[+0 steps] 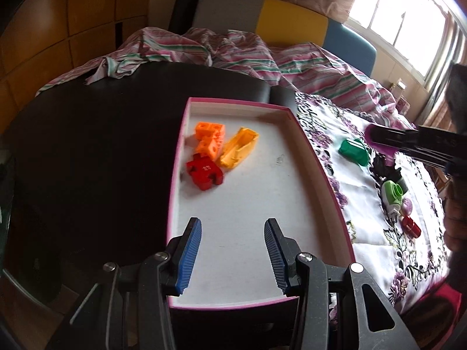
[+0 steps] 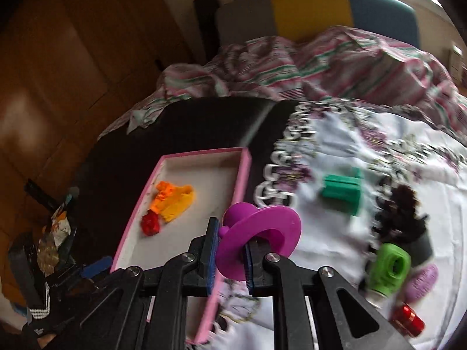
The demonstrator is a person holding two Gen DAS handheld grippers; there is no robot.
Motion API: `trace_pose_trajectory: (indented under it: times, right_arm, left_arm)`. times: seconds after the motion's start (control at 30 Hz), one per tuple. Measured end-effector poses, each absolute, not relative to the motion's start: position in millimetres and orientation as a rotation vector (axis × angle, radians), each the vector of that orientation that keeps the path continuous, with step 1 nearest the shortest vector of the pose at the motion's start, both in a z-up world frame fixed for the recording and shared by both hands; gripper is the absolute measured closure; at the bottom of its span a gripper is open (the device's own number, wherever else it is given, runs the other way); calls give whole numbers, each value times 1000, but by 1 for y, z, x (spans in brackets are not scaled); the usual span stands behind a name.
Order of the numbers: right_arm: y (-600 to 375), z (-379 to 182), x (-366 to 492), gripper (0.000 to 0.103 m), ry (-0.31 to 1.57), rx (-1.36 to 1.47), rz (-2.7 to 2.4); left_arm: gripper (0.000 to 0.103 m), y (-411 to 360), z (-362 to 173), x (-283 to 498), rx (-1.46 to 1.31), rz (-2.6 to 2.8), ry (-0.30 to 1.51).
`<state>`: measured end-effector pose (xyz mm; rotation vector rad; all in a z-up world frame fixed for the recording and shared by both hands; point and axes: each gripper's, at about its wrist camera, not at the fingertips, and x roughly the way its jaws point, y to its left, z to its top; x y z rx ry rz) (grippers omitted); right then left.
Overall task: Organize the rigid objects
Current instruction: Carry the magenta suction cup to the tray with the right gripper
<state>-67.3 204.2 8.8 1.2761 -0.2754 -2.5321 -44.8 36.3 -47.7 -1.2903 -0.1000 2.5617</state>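
The pink-rimmed tray [image 1: 318, 157] lay on the dark table, holding 3 toys: orange blocks [image 1: 210, 138], a yellow shell [image 1: 239, 151] and a red piece [image 1: 205, 172]. I saw my left gripper [image 1: 233, 258] hang empty and parted over it. Beside it on the floral cloth [image 1: 376, 250] sat a green block [image 1: 354, 151].

From the right wrist, my right gripper [image 2: 232, 258] clamped a purple ring toy [image 2: 259, 239] above the tray's near rim; a green cylinder [image 2: 389, 268] and red cylinder [image 2: 408, 320] lay nearby.

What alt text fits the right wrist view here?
The right gripper is shut on a purple ring-shaped toy beside a pink tray holding orange, yellow and red pieces; a green block lies on the floral cloth.
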Motion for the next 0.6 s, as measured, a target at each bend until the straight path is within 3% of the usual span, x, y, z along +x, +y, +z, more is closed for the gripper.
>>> trace_pose_trajectory:
  times: [0.37,0.43,0.6]
  right_arm:
    - [122,-38,-127,89,-96,1346,-2454]
    - [119,-53,-137,82,-105,1398,-2443]
    - [128,-73,-137,75,-158,1465,-2440]
  left_arm:
    - [57,15,-52,-50,-1321,2581,-167]
    - [57,13,-53,-50,-1327,2577,-178]
    - [57,9,-56,-50,-1334,2577,-186]
